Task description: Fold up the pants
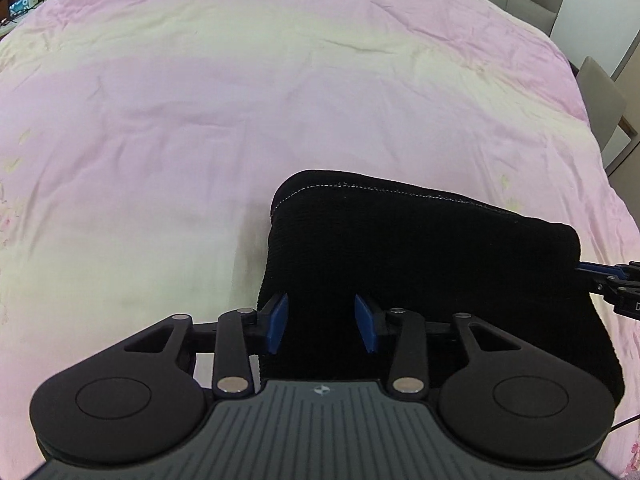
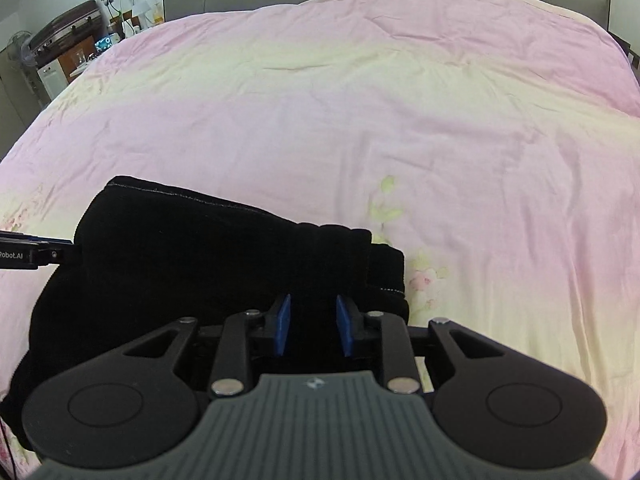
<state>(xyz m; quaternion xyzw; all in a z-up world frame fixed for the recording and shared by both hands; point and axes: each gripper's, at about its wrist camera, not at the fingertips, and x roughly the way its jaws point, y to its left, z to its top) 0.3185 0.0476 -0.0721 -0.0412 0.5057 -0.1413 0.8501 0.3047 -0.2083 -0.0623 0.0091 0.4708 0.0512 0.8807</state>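
While both my left gripper (image 1: 322,326) and right gripper (image 2: 313,326) stand apart over the pants (image 1: 400,248) at lower frame, I should close evenly on both edges.

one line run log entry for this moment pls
stage: pants folded | black pants in a bundle on pink bedspread | left gripper open over pants | right gripper open over pants

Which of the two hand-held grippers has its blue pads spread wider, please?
The left hand-held gripper: its pads stand clearly wider apart over the black pants than those of the right hand-held gripper.
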